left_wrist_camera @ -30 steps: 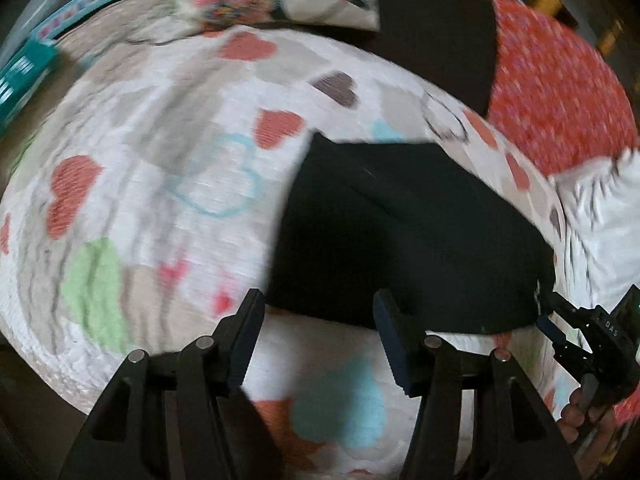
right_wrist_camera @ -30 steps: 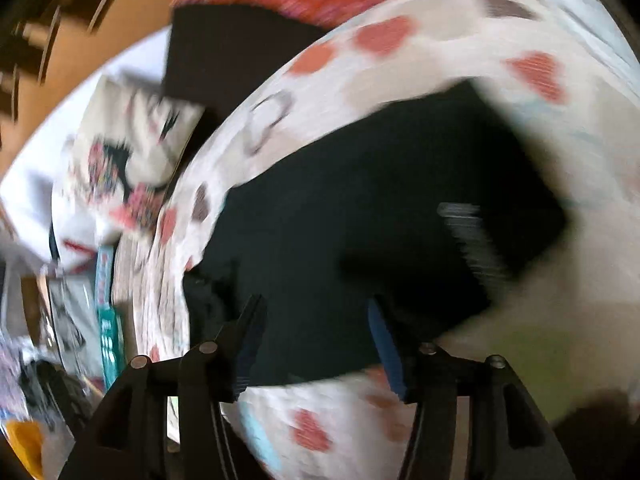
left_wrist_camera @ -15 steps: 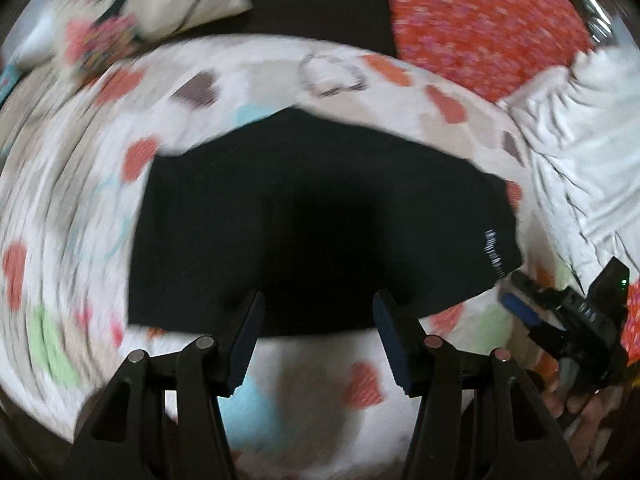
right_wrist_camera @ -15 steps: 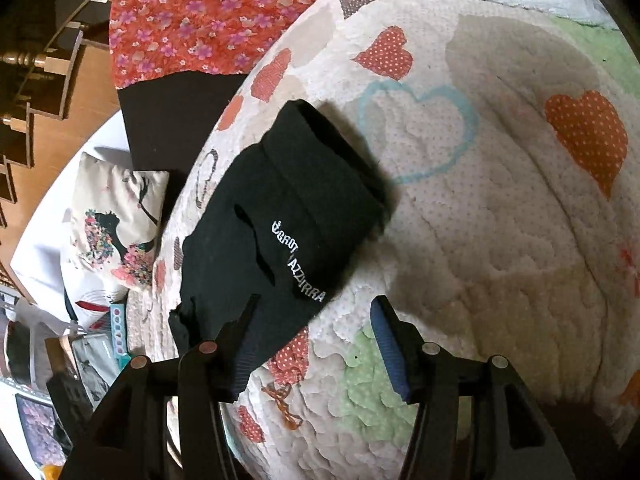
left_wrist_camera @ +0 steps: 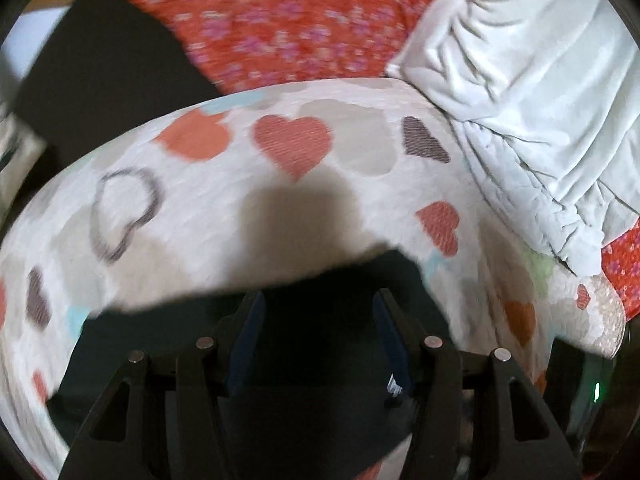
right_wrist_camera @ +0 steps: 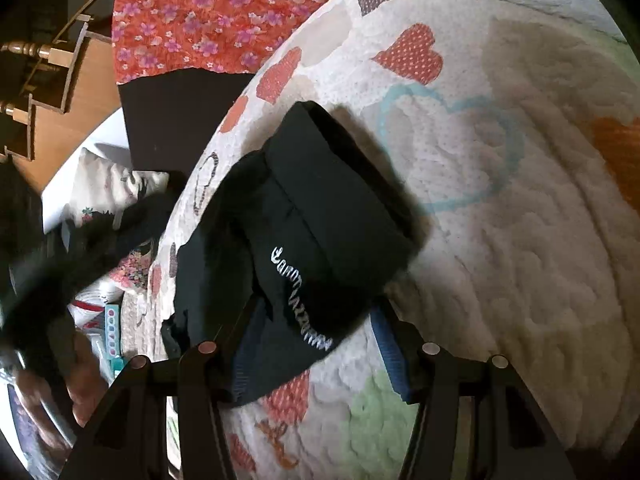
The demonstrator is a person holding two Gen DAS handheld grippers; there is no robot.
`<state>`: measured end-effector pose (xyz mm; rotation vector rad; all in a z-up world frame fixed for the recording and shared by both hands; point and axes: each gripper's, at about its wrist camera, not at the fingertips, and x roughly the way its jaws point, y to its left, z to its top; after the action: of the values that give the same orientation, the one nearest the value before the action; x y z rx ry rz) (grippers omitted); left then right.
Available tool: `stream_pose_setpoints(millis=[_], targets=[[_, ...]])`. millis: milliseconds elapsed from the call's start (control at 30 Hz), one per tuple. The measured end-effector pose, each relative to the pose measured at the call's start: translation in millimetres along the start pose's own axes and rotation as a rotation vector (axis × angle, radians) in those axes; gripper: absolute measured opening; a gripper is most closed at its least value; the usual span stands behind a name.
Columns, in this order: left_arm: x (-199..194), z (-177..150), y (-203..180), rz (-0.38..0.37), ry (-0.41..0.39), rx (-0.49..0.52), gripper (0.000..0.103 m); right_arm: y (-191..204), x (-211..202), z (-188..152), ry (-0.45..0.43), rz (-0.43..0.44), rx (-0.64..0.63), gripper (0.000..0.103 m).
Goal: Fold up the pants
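A bed is covered by a heart-patterned quilt [right_wrist_camera: 500, 240], which gives a broad, soft surface for folding. The black pants [right_wrist_camera: 312, 240] are laid on it near its left side as a compact, layered bundle with white lettering uppermost, so the folding is judged nearly done. The right gripper [right_wrist_camera: 316, 344] is held low over the bundle's near edge, jaws spread and empty. The left gripper [left_wrist_camera: 318, 332] is poised directly above the dark cloth, jaws likewise parted, nothing clamped.

A home bedroom: heart-patterned quilt [right_wrist_camera: 500, 216], floral pillow [right_wrist_camera: 108, 184], wooden furniture [right_wrist_camera: 52, 80].
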<state>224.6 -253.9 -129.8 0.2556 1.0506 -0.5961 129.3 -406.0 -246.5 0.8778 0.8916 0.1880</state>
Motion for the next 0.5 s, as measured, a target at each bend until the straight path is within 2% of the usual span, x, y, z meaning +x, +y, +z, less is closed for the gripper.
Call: stream_pose_setpoints(millis=[167, 300, 333, 367, 400, 433, 467, 500], targets=[[56, 29, -25, -0.073, 0.093, 0.098, 0.056, 1, 5, 0, -0.037, 0.002, -0.020, 0.060], [87, 34, -44, -0.120, 0.190, 0.168, 0.055, 2, 9, 3, -0.048, -0.004, -0.034, 0.061], [92, 32, -49, -0.108, 0.216, 0.187, 0.053, 5, 10, 4, -0.044, -0.018, -0.052, 0.061], [94, 30, -56, -0.062, 0.217, 0.226, 0.047, 8, 11, 5, -0.038, -0.036, -0.071, 0.058], [93, 28, -59, -0.060, 0.211, 0.247, 0.022, 11, 12, 5, -0.033, -0.062, -0.093, 0.054], [91, 26, -59, -0.073, 0.213, 0.250, 0.022, 14, 12, 5, -0.028, -0.084, -0.112, 0.041], [85, 25, -58, -0.084, 0.200, 0.239, 0.021, 14, 12, 6, -0.018, -0.084, -0.115, 0.033], [80, 24, -55, -0.096, 0.189, 0.228, 0.019, 14, 11, 6, -0.009, -0.075, -0.111, 0.030]])
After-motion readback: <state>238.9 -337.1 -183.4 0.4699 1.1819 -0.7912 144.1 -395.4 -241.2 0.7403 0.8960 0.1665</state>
